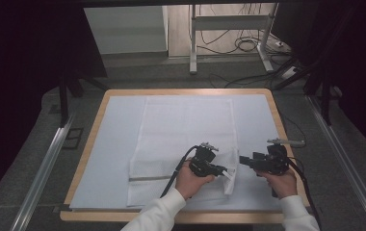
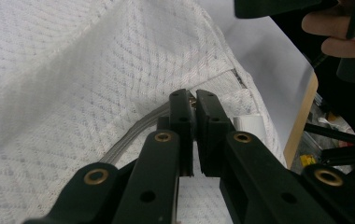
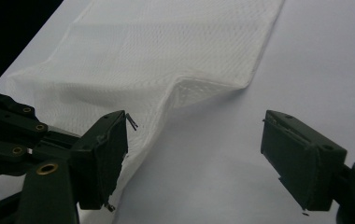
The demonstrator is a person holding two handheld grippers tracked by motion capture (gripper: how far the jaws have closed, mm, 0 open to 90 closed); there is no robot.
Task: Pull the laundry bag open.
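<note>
My left gripper (image 2: 193, 105) clenched on towel (image 1: 186, 130) corner; right gripper (image 3: 194, 158) released beside edge; I risk thin pinch slipping, fold collapsing.

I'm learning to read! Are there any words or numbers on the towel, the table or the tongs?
There is nothing to read here.
The white towel has a woven pattern and a grey stripe, no letters.
A small white tag on its edge looks blank.
The left tongs, the right tongs and the table carry no words.
</note>
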